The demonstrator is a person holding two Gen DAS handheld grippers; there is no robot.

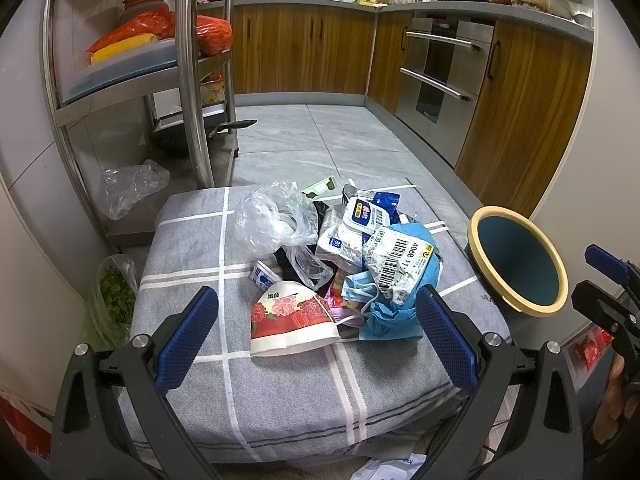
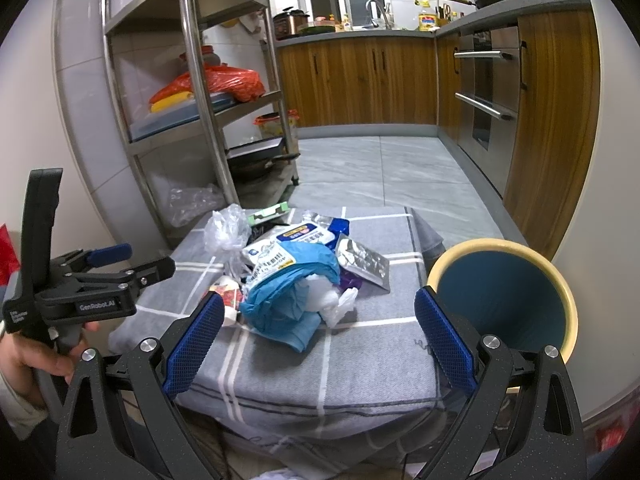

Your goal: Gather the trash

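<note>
Both grippers hang empty with jaws spread wide: the left gripper [image 1: 316,336] low in its frame, the right gripper [image 2: 320,332] likewise. The heap of wrappers and plastic bags [image 1: 352,248] sits mid-frame on the grey checked cushion [image 1: 280,392], with the blue cream-rimmed bin [image 2: 504,300] just beside it at the right edge. The crushed floral paper cup [image 1: 292,320] lies nearest the left jaws; closing across its flattened sides probably grips best, without dragging neighbouring scraps.

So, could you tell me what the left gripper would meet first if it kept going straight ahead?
Most likely the crushed paper bowl, which lies between the open left gripper fingers at the near edge of the trash pile. Depth is hard to judge, so it might pass above it.
</note>
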